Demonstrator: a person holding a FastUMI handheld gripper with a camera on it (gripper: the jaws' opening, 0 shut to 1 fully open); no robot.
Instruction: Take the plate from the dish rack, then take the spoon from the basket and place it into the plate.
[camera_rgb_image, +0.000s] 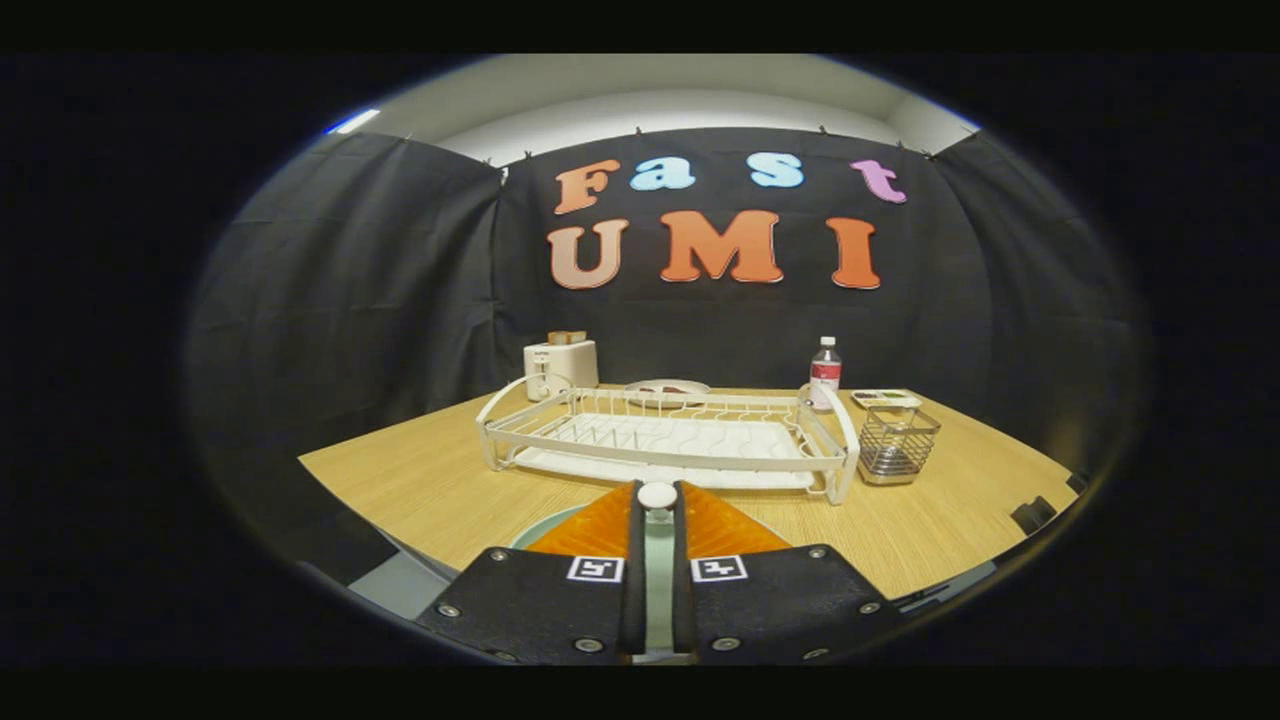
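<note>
Fingers (657, 500) pinch one spoon (657, 560); one plate (545, 527) below.

Dim booth lit from above, table (420, 480) evenly bright, strong fisheye bending at edges, slightly soft focus

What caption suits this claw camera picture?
Claw grips the spoon over the plate, dish rack and basket beyond.

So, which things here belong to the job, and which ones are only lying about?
Job: gripper, its fingers shut on the spoon; plate just under them; dish rack; basket.
Lying about: toaster; bottle; second plate behind the rack; flat tray behind the basket.
</note>
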